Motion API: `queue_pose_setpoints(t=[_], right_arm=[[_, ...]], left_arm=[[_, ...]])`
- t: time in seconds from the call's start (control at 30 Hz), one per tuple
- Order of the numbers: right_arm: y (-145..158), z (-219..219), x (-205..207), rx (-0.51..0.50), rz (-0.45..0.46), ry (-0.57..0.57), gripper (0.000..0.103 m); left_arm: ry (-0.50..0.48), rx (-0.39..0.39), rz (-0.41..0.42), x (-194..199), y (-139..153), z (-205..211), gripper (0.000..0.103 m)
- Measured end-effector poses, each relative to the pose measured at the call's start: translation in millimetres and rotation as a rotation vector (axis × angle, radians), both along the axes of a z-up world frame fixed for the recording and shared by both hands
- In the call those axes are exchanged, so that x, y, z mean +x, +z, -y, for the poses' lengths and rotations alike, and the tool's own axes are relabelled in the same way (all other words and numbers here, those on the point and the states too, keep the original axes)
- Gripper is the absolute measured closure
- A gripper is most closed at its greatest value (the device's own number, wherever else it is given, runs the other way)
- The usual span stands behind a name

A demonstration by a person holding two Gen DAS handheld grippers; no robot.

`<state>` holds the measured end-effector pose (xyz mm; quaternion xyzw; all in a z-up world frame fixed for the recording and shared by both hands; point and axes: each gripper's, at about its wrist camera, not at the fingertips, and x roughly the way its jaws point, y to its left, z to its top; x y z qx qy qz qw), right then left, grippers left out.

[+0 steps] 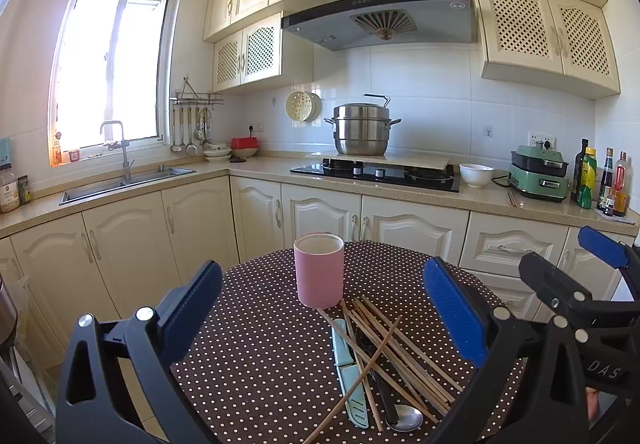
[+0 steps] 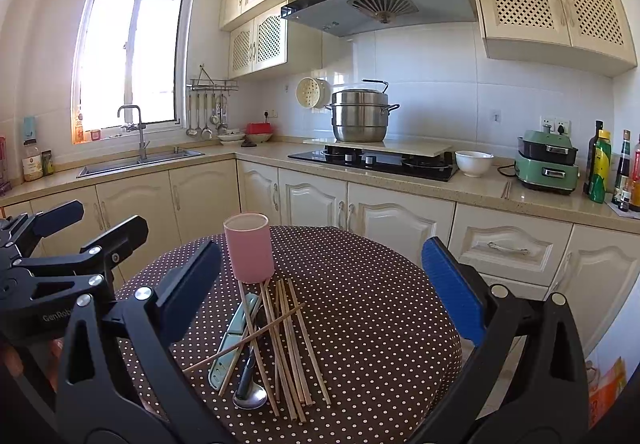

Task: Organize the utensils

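Both grippers, left gripper (image 1: 322,316) and right gripper (image 2: 320,284), hover wide apart, holding nothing, over the table (image 2: 380,284). Chopsticks (image 2: 288,344), a knife (image 2: 234,336) and a spoon (image 2: 250,392) lie heaped mid-table, touching an upright pink cup (image 2: 249,248).

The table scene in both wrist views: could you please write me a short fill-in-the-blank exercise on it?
1. The cup standing on the table is ____ in colour.
2. The chopsticks lie ____ the cup, not in it.
3. Both the left gripper and the right gripper are ____ and hold nothing.
4. The spoon has its bowl pointing ____ the cup.

Missing words: pink; outside; open; away from
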<state>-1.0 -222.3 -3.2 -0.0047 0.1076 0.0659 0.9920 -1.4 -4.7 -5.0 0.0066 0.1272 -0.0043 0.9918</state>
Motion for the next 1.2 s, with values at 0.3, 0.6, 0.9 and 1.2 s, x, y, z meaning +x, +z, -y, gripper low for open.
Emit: queue_pose_setpoints(t=[0.3, 0.6, 0.9, 1.2], right_arm=[[-2.3, 0.8, -0.8, 0.006, -0.001, 0.001, 0.005], [-2.0, 0.1, -0.8, 0.008, 0.003, 0.003, 0.005], [-2.1, 1.4, -0.2, 0.008, 0.004, 0.004, 0.005], [-2.1, 0.4, 0.2, 0.008, 0.004, 0.004, 0.005]], left_arm=[[-0.001, -0.001, -0.002, 0.9, -0.5, -0.1, 0.004], [0.003, 0.002, 0.001, 0.9, -1.8, 1.9, 0.004], [0.002, -0.001, 0.0, 1.8, -1.9, 1.0, 0.004], [0.003, 0.0, -0.001, 3.2, -0.2, -1.6, 0.004]])
